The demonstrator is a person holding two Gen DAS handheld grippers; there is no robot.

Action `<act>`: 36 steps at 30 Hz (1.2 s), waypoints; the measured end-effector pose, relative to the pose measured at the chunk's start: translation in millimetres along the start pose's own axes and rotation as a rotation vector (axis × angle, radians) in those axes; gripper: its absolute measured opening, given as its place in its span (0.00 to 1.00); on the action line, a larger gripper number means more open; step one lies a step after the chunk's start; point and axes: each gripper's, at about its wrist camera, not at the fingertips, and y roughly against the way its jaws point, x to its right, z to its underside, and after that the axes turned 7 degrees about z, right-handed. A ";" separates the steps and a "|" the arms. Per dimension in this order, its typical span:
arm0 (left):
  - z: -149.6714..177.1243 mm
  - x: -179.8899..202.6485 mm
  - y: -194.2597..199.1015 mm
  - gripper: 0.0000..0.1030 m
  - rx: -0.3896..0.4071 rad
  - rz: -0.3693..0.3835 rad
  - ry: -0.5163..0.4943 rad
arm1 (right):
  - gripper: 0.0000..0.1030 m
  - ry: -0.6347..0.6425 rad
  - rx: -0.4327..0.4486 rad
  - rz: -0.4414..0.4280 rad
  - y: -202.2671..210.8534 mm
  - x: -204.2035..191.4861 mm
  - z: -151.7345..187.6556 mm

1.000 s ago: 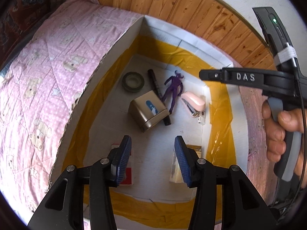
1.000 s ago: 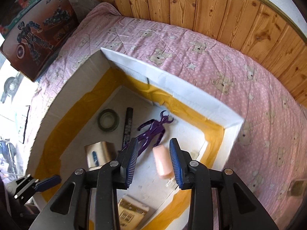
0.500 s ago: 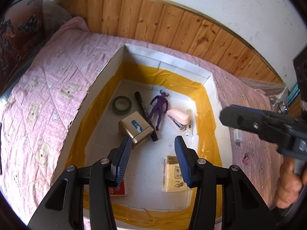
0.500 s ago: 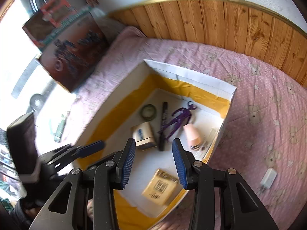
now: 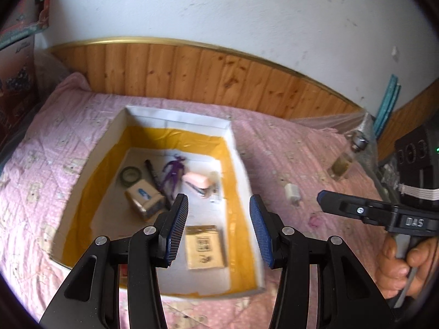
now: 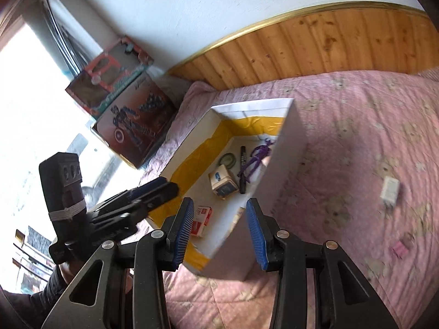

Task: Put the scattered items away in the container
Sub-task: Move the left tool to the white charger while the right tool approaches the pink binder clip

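Both grippers have drawn back from the white box (image 5: 233, 148) on the bed (image 5: 288, 148) — the wall above it now shows. The left gripper (image 5: 218, 230) has empty, spread jaws; the right gripper (image 6: 218, 234), whose jaws have just been opening, holds nothing. The pink stapler (image 5: 198, 180) lies inside the box — a white charger (image 5: 292, 192) lies outside, to its right

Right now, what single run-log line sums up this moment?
left gripper: open, empty | right gripper: open, empty | box: holds stapler, figure, tape roll | on bedspread: white charger
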 end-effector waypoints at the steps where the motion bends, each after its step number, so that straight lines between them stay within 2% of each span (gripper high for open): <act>1: 1.9 7.1 1.0 0.48 -0.001 0.023 -0.006 | 0.40 -0.008 0.006 0.005 5.0 5.7 2.9; 5: 9.7 38.6 -3.8 0.48 -0.042 0.091 -0.035 | 0.40 -0.045 0.019 0.063 29.0 39.0 25.0; 8: 15.7 58.3 -17.4 0.50 -0.097 0.129 -0.026 | 0.40 -0.077 0.001 0.141 38.4 66.0 40.4; 14: 17.9 91.0 -51.5 0.52 -0.167 0.173 0.007 | 0.40 -0.174 -0.070 0.389 41.3 132.0 70.3; 19: 11.2 118.0 -95.3 0.53 -0.225 0.187 0.009 | 0.45 -0.264 -0.090 0.452 38.8 173.1 76.1; 21: 8.2 125.7 -116.5 0.53 -0.245 0.180 0.008 | 0.45 -0.285 -0.093 0.446 36.7 181.0 73.3; 27: 1.6 136.2 -179.9 0.53 -0.305 0.124 -0.012 | 0.45 -0.264 -0.099 0.441 9.4 183.8 60.2; 32: -4.5 146.7 -228.5 0.53 -0.339 0.103 -0.051 | 0.45 -0.330 -0.079 0.488 -10.2 192.9 66.7; 36: -2.5 157.0 -264.7 0.53 -0.381 0.087 -0.112 | 0.45 -0.318 -0.067 0.513 -19.5 190.5 69.8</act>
